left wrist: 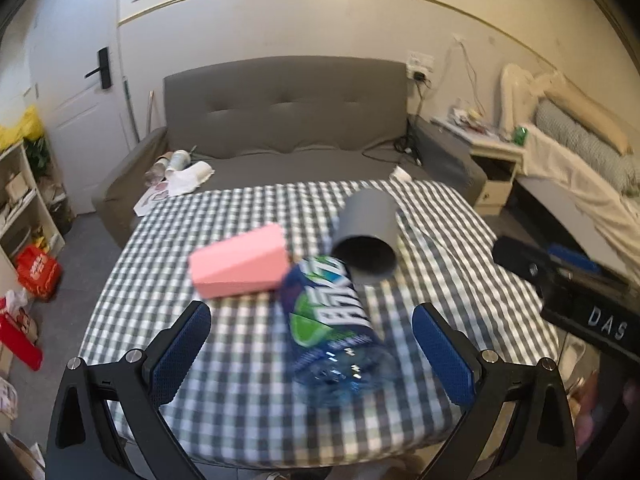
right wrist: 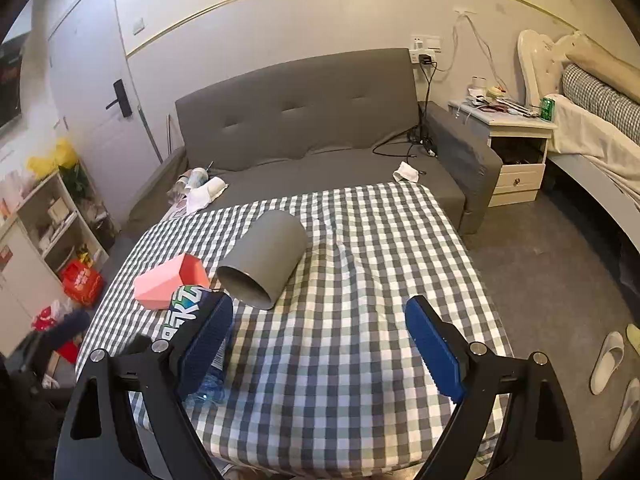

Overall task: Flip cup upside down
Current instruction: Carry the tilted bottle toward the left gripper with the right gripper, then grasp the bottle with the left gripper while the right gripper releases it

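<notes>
bench: checked cloth, sofa at far edge | cup: grey, on its side mid-bench, mouth facing near-left | bottle: lying near cup's mouth | box: pink, left of cup | left claw: wide open, empty | right claw: wide open, empty

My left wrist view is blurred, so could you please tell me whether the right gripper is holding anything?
Observer: No, the right gripper is open and empty, over the checked cloth.
Operator: Thank you. Which way does the pink item open?
Observer: The pink box lies on its side, and its open end faces the grey cup.
</notes>
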A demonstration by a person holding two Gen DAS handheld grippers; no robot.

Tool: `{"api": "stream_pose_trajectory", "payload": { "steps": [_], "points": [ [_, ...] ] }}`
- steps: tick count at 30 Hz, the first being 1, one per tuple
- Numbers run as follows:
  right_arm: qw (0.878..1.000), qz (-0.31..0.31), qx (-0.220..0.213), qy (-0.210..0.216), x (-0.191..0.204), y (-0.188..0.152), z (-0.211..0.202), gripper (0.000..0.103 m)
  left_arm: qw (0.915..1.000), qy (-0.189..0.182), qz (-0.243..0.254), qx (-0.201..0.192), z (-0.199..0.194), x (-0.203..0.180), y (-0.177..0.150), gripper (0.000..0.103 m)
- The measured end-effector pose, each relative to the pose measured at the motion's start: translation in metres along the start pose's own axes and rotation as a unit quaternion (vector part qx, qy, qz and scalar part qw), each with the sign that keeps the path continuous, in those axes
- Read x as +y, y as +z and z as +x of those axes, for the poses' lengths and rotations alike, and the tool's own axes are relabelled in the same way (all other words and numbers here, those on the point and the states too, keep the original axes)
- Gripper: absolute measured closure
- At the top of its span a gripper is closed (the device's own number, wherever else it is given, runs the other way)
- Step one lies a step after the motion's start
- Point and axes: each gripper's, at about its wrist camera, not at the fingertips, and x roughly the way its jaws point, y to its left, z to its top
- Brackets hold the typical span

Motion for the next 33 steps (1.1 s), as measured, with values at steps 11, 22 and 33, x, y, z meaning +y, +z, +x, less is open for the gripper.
{"api": "stream_pose_trajectory", "payload": {
  "steps": [11,22,33],
  "points": [
    [1.000,0.011,0.017,0.002,-0.015,-0.004,0.009,0.014,0.9979,-0.015,-0.017,0.061,0.028,-0.014,-0.026,0.000],
    [0.999,0.013,0.037,0.004,-0.016,-0.005,0.021,0.014,0.9929,-0.033,-0.045,0.105,0.055,-0.008,-0.037,0.001],
    [0.999,0.011,0.042,0.005,-0.014,-0.006,0.025,0.014,0.9942,-0.043,-0.025,0.095,0.047,-0.003,-0.031,0.028]
  ]
}}
